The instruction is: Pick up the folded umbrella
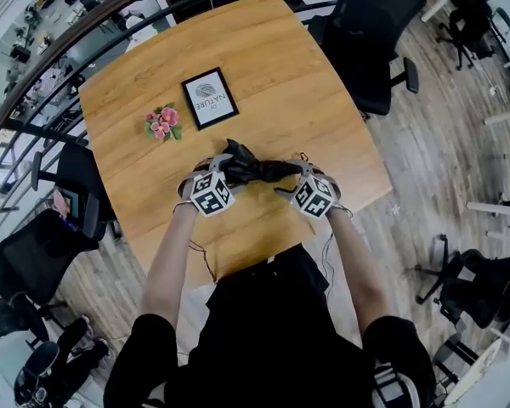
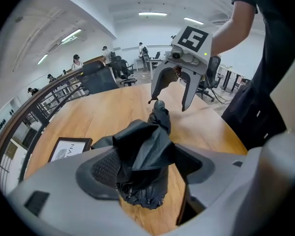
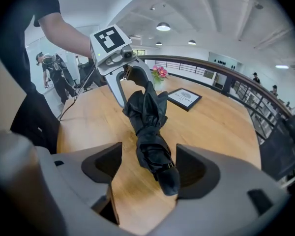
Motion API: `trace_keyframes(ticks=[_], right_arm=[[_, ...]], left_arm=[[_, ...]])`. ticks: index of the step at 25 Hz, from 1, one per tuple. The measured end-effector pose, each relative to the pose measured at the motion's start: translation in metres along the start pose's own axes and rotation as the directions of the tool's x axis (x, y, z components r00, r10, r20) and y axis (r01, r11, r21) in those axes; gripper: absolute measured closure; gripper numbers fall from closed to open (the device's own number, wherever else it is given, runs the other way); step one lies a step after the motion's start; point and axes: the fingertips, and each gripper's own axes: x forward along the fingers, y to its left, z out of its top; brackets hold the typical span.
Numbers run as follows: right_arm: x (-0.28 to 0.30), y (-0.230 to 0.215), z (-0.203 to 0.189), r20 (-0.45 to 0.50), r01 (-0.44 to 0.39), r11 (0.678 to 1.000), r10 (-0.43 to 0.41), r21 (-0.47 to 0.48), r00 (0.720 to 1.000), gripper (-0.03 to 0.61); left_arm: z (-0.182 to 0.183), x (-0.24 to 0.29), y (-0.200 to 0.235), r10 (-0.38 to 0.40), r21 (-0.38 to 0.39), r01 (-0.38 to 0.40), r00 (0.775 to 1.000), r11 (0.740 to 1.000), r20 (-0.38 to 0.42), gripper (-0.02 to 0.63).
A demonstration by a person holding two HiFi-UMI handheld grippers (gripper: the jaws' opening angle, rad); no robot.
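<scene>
Head view: a folded umbrella [image 1: 253, 170] lies on the desk [image 1: 263, 66]. Left gripper view: the left hand-held gripper [image 2: 145, 171] stands open around its bunched fabric end. Right gripper view: the right hand-held gripper [image 3: 150, 173] stands open around its rounded end.

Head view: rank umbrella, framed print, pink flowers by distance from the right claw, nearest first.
1. Folded umbrella, its end between the right claw's open jaws.
2. Framed print, up and left of it.
3. Pink flowers, left of the print.
</scene>
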Motion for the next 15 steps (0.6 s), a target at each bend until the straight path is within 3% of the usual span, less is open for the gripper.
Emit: trace_keyframes(ticks=[15], right_arm=[[0.061, -0.011, -0.025, -0.100, -0.134, 0.981, 0.121, -0.138, 0.988, 0.223]], left_arm=[[-0.029, 0.054, -0.007, -0.118, 0.036, 0.124, 0.985, 0.992, -0.127, 0.230]])
